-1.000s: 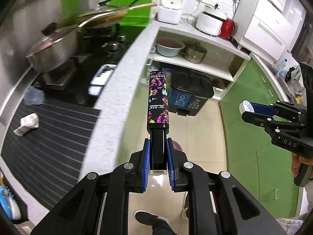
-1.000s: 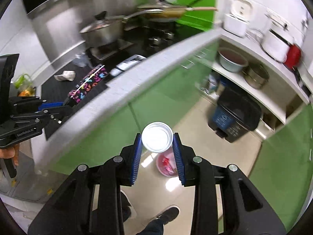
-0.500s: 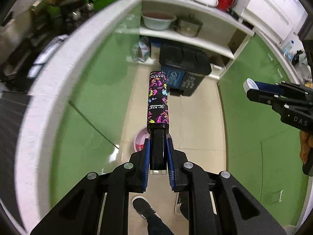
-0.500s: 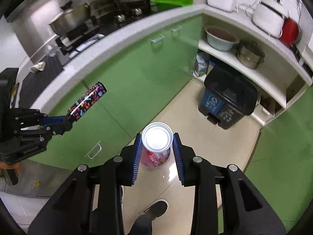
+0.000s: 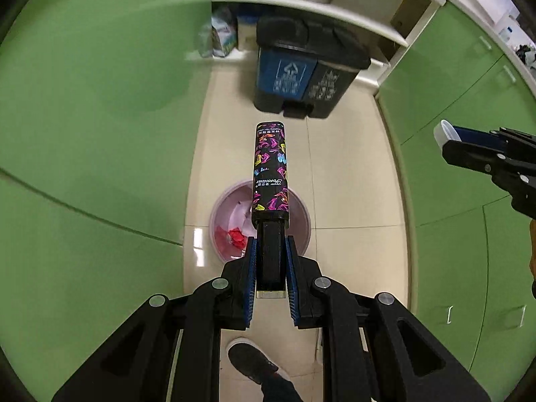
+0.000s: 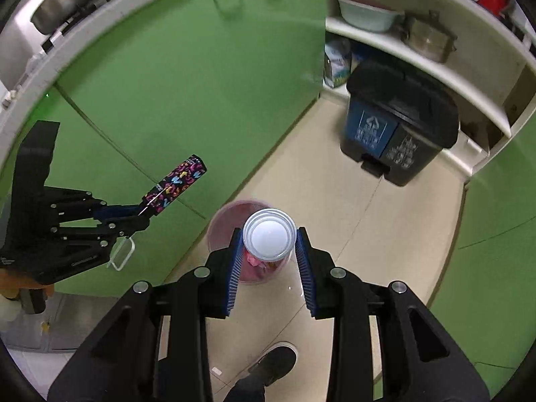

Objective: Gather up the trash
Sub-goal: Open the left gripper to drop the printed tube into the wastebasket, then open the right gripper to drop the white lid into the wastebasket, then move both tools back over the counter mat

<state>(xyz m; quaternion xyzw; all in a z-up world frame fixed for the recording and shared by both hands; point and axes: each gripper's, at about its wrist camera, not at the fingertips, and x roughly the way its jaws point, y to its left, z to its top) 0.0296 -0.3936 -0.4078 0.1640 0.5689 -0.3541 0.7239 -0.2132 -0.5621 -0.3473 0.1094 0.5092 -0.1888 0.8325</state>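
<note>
My left gripper (image 5: 270, 251) is shut on the black base of a long black box with a bright multicolour print (image 5: 270, 171), which sticks out forward over a pink waste bin (image 5: 301, 214) on the floor. The bin holds red and white scraps. In the right wrist view my right gripper (image 6: 269, 244) is shut on a small clear plastic cup with a white bottom (image 6: 269, 237), held above the same pink bin (image 6: 221, 221). The left gripper (image 6: 134, 216) with the printed box (image 6: 177, 181) shows at the left there. The right gripper (image 5: 449, 147) with the cup (image 5: 444, 132) shows at the right of the left wrist view.
A black two-part pedal bin with a blue panel (image 5: 301, 77) stands on the beige tile floor under white shelves (image 5: 301, 3) holding a bowl and a pot. Green cabinet doors (image 5: 83, 117) run along both sides. A person's dark shoe (image 5: 251, 358) is near the bottom.
Both grippers have dropped from counter height toward the floor. The stove and worktop have left the left view, and the pink bin now lies right under both held items.
</note>
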